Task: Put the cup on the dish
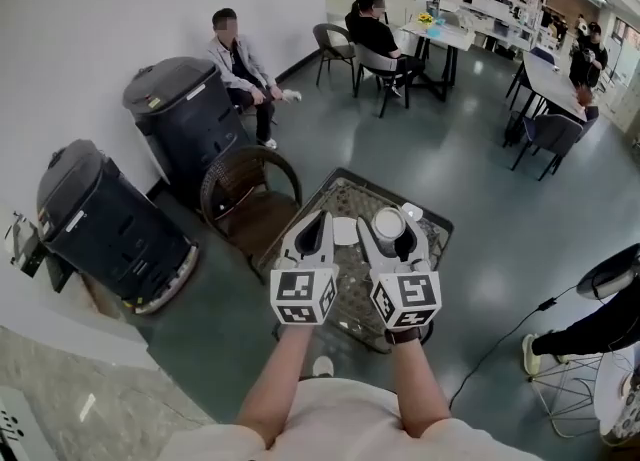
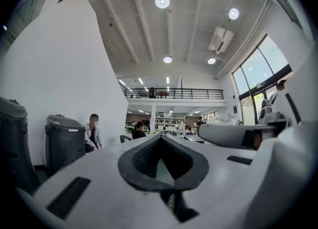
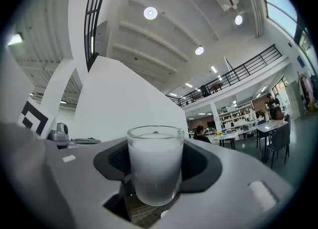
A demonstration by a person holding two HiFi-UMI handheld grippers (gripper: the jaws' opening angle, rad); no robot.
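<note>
A frosted glass cup [image 1: 388, 223] is held upright between the jaws of my right gripper [image 1: 391, 236], which is shut on it, above the square wicker table [image 1: 432, 240]. In the right gripper view the cup [image 3: 155, 166] fills the space between the dark pads [image 3: 203, 166]. A small white dish [image 1: 345, 232] lies on the table between the two grippers, just left of the cup. My left gripper [image 1: 320, 227] hovers beside it with its jaws together and nothing in them. The left gripper view shows only its own pads [image 2: 149, 161] and the room beyond.
A wicker chair [image 1: 245, 192] stands at the table's left. Two dark bins [image 1: 185, 114] [image 1: 100, 221] line the white wall, and a person [image 1: 240, 61] sits beside them. Another small white object [image 1: 412, 211] lies at the table's far edge. A cable [image 1: 500, 341] and a person's leg [image 1: 590, 329] are at right.
</note>
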